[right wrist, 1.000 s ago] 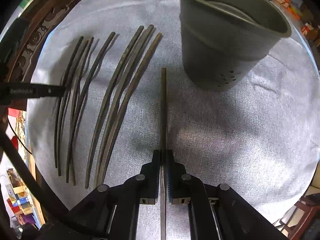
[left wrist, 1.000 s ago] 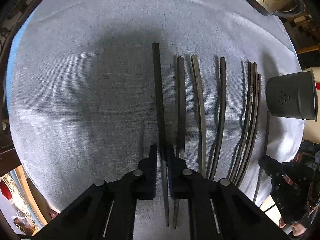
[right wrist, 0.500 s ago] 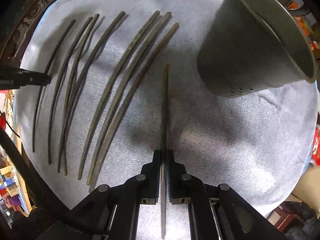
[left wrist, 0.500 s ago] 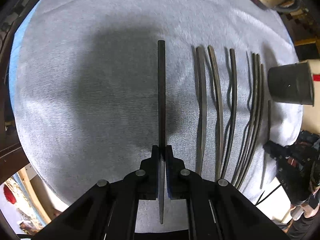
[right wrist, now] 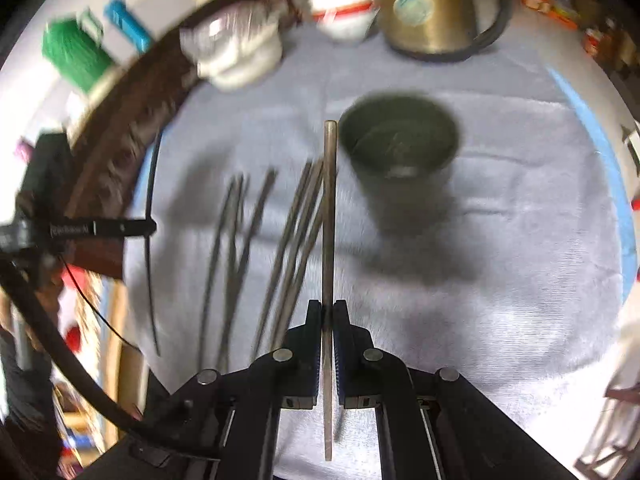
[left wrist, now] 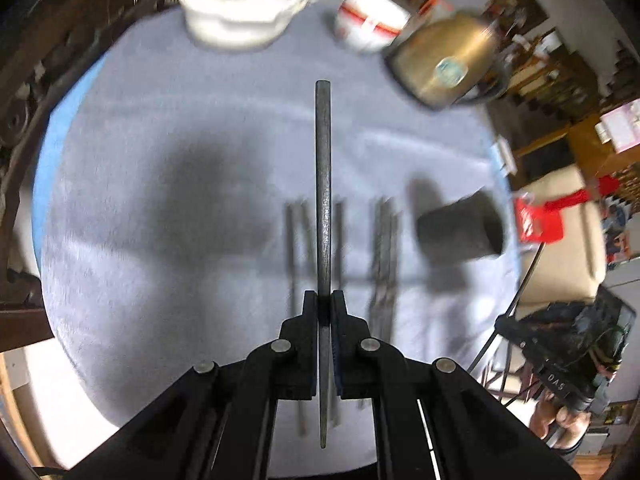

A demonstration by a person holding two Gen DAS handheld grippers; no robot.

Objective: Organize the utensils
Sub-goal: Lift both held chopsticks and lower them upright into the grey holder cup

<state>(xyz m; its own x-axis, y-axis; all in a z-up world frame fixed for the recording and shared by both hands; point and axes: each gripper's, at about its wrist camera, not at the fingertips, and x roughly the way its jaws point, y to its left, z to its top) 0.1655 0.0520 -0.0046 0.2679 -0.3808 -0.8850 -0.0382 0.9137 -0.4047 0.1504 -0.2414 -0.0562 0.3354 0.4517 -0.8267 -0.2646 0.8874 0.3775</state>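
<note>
My left gripper point(left wrist: 324, 300) is shut on a dark chopstick point(left wrist: 323, 168) that stands out ahead of the fingers, lifted off the grey cloth point(left wrist: 168, 240). My right gripper point(right wrist: 328, 308) is shut on a browner chopstick point(right wrist: 329, 200), also lifted, its tip just left of the dark metal utensil cup point(right wrist: 400, 148). Several more chopsticks point(right wrist: 288, 232) lie in a row on the cloth below, blurred in both views. In the left wrist view the cup point(left wrist: 460, 228) stands to the right of the row point(left wrist: 382, 248). The right gripper's body point(left wrist: 560, 356) shows at the lower right there.
At the far edge of the cloth stand a brass kettle point(right wrist: 428, 4), a white bowl with a red band point(right wrist: 344, 12) and a white jar point(right wrist: 236, 48). A dark carved table rim point(right wrist: 120, 128) runs along the left. The cloth point(right wrist: 520, 280) right of the cup is bare.
Both grippers have risen and tilted up, each carrying its chopstick off the cloth. The far objects came into view and the row and cup now look smaller and farther below.
</note>
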